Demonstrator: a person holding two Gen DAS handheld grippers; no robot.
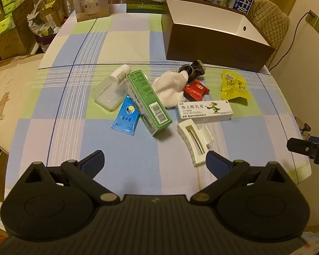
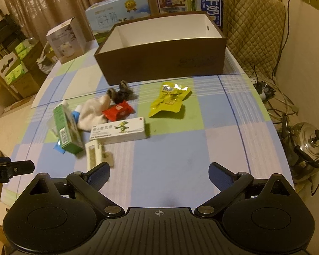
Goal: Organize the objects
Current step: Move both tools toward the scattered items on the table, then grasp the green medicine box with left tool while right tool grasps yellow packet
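Observation:
Small items lie scattered on the checked tablecloth (image 1: pixel 117 42): a green carton (image 1: pixel 148 101), a blue sachet (image 1: pixel 125 116), a clear plastic case (image 1: pixel 107 95) with a white bottle (image 1: pixel 119 75), a white cloth (image 1: pixel 170 87), a red packet (image 1: pixel 196 89), a yellow pouch (image 1: pixel 234 86), a white ointment box (image 1: pixel 204 111), a white hair clip (image 1: pixel 194 142) and a dark scrunchie (image 1: pixel 192 70). An open brown box (image 2: pixel 159 63) stands behind them. My left gripper (image 1: pixel 155 163) is open, just short of the hair clip. My right gripper (image 2: pixel 159 174) is open and empty above bare cloth.
Milk cartons (image 2: pixel 117 14) and a humidifier box (image 1: pixel 89 0) stand at the table's far edge. A padded chair (image 2: pixel 253 25) is at the back right. A steel pot (image 2: pixel 308 146) and cables lie on the floor at right. Stacked boxes (image 1: pixel 8 25) stand at left.

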